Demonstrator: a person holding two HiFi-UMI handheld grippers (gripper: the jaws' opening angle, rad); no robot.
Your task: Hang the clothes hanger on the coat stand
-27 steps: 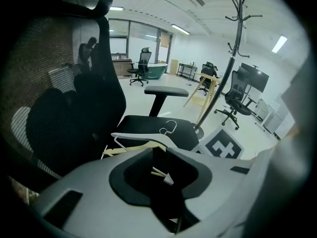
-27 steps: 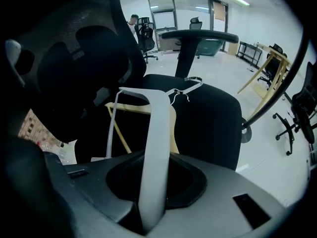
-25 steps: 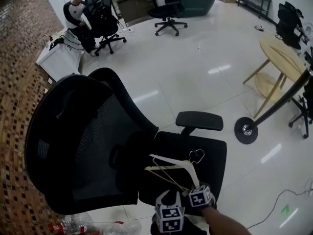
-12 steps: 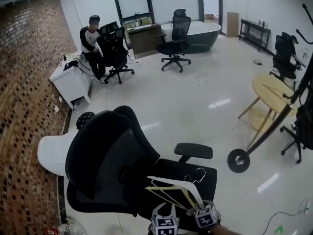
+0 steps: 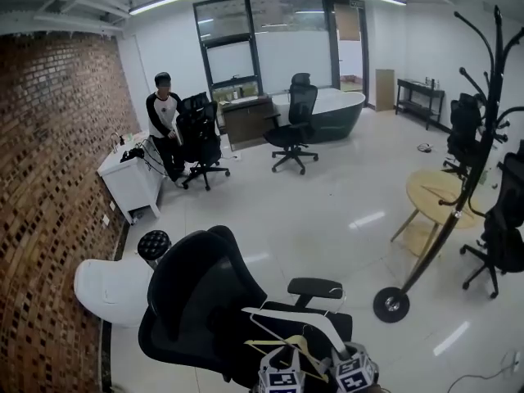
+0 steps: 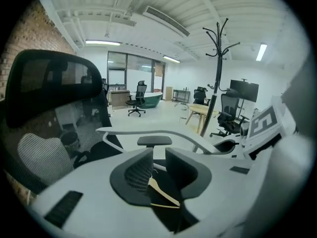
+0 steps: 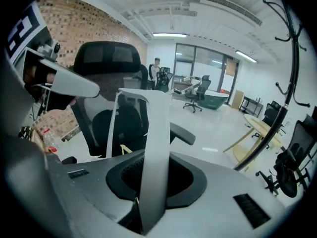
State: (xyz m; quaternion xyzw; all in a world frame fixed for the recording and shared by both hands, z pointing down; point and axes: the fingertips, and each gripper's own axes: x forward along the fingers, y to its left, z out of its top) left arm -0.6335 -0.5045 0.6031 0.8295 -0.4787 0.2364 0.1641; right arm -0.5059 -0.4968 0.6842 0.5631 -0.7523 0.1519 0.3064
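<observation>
Hangers, two of them, sit above the black office chair (image 5: 196,293). The right tool (image 7: 151,177) is clamped on the white hanger's (image 7: 156,133) flat arm. The left tool (image 6: 157,170) has its jaws nearly together, pinching the wooden hanger's (image 6: 162,192) thin bar. The black coat stand (image 5: 456,207) is well off to the right, across the shiny floor (image 5: 327,211).
</observation>
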